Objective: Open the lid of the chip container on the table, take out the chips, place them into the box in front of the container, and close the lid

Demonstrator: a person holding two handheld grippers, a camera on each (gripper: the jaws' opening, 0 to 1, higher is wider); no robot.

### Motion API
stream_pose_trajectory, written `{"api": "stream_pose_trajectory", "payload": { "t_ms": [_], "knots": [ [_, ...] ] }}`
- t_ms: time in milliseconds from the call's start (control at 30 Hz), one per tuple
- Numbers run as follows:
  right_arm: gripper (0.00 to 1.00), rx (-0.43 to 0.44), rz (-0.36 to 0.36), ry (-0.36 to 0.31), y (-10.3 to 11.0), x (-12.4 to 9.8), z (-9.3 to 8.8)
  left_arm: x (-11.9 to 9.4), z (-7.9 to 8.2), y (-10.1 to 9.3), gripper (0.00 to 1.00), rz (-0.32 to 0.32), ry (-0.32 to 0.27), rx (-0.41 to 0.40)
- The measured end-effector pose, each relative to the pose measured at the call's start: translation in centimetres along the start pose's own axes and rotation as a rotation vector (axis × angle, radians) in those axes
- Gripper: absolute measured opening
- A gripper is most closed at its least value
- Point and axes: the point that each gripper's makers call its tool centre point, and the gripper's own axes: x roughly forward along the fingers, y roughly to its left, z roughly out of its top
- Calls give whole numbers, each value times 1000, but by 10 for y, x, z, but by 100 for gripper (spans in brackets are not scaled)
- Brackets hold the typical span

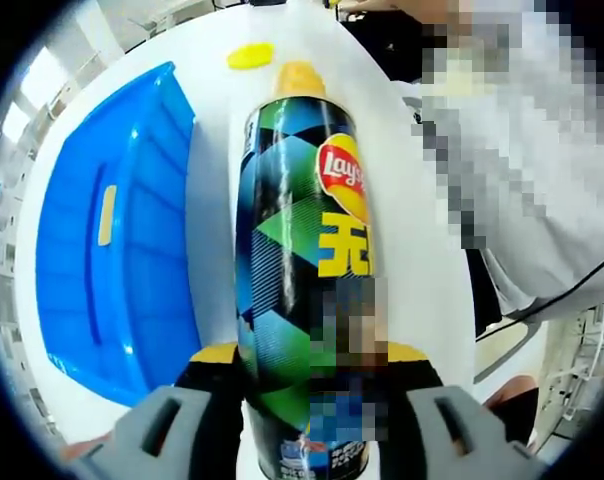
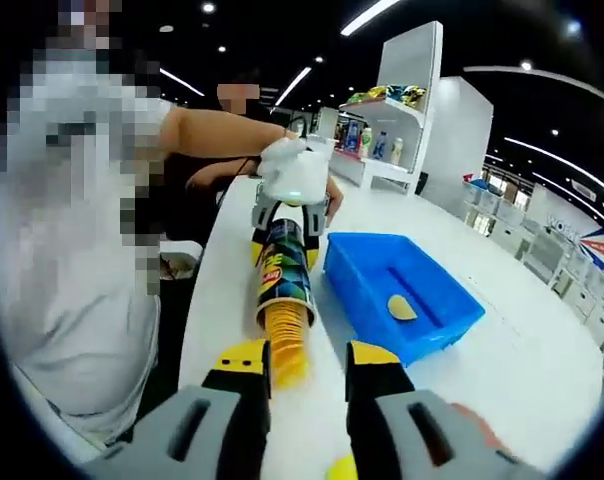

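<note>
Left gripper (image 1: 307,420), fingers clamped on the chip container (image 1: 302,270); yellow lid (image 1: 250,55) lies beyond. Right gripper (image 2: 307,375), fingers apart around protruding chips (image 2: 285,335); one chip (image 2: 401,308) in the blue box (image 2: 452,300).

A white tabletop (image 2: 542,330) carries the scene, and beyond it a white shelf unit (image 2: 397,110) holds bottles (image 2: 380,146) and bright packets (image 2: 387,95) under ceiling strip lights (image 2: 367,15).

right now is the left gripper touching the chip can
Touching. In the left gripper view the left gripper has its jaws pressed against both sides of the chip can.
</note>
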Motion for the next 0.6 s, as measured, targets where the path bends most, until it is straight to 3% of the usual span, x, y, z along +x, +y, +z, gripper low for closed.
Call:
{"api": "stream_pose_trajectory", "payload": {
  "t_ms": [233,600],
  "knots": [
    [28,-21,25,16,16,-8,-18,0,-1,1,52,-2,2,0],
    [26,-8,27,16,22,-6,-45,1,1,-2,52,-5,-2,-2]
  ]
}}
